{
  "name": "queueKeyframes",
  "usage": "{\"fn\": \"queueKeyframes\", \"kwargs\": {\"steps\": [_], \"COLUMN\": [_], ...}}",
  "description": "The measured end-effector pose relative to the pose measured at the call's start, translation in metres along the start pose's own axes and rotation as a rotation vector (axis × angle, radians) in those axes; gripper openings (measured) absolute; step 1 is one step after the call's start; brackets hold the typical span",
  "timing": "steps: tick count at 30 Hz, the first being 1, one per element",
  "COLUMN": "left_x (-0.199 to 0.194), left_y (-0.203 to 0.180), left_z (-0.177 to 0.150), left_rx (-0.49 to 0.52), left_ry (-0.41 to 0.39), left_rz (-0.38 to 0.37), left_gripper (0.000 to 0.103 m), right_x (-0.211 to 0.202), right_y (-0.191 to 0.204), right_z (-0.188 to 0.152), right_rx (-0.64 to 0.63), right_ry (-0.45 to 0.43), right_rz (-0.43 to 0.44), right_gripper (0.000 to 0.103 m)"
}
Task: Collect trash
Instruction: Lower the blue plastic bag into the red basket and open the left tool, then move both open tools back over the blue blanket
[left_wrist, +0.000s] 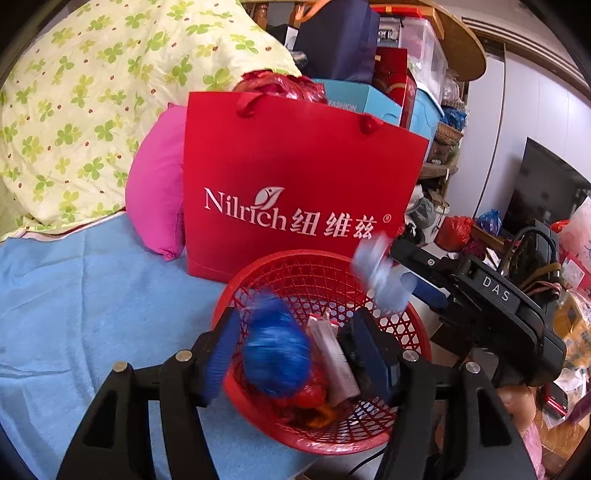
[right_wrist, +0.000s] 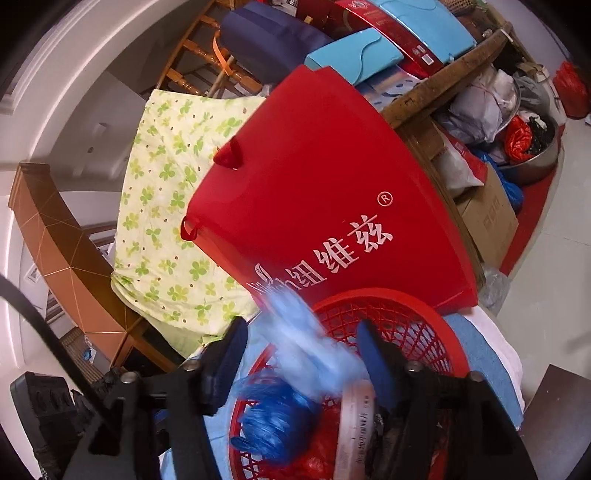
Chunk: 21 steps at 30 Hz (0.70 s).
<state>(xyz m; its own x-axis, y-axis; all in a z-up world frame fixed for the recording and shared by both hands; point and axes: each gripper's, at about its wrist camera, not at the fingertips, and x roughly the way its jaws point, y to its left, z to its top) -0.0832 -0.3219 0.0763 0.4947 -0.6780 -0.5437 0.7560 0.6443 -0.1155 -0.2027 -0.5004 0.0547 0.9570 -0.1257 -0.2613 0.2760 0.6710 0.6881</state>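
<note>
Left wrist view: left tongs (left_wrist: 299, 347) spread apart over the red basket (left_wrist: 417, 332) on the bed, a blurred dark blue bag (left_wrist: 277, 354) between them. Right wrist view: right tongs (right_wrist: 303, 354) apart, a blurred pale blue wrapper (right_wrist: 306, 343) between them above the basket.

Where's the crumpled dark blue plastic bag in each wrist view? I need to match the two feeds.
Left wrist: the dark blue plastic bag sits lower centre, inside the red mesh basket, between the left gripper fingers.
Right wrist: the bag is at bottom centre-left, at the basket's near left side.
Shared landmark: the red Nilrich paper bag standing just behind the basket.
</note>
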Motion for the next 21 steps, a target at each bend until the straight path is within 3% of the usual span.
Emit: {"fn": "queueKeyframes", "kwargs": {"steps": [8, 15, 18, 21], "left_x": [-0.032, -0.071, -0.083, -0.085], "left_y": [0.061, 0.149, 0.187, 0.22], "left_z": [-0.028, -0.076, -0.099, -0.12], "left_rx": [-0.04, -0.109, -0.138, -0.176], "left_ry": [0.004, 0.021, 0.03, 0.047], "left_rz": [0.139, 0.403, 0.54, 0.638], "left_gripper": [0.066, 0.068, 0.07, 0.07], "right_x": [-0.003, -0.007, -0.002, 0.021], "right_y": [0.04, 0.114, 0.152, 0.183], "right_z": [-0.012, -0.052, -0.083, -0.119], "right_rx": [-0.13, -0.382, -0.501, -0.611], "right_ry": [-0.06, -0.107, -0.079, 0.014], "right_rz": [0.031, 0.153, 0.233, 0.254], "right_gripper": [0.066, 0.066, 0.066, 0.066]}}
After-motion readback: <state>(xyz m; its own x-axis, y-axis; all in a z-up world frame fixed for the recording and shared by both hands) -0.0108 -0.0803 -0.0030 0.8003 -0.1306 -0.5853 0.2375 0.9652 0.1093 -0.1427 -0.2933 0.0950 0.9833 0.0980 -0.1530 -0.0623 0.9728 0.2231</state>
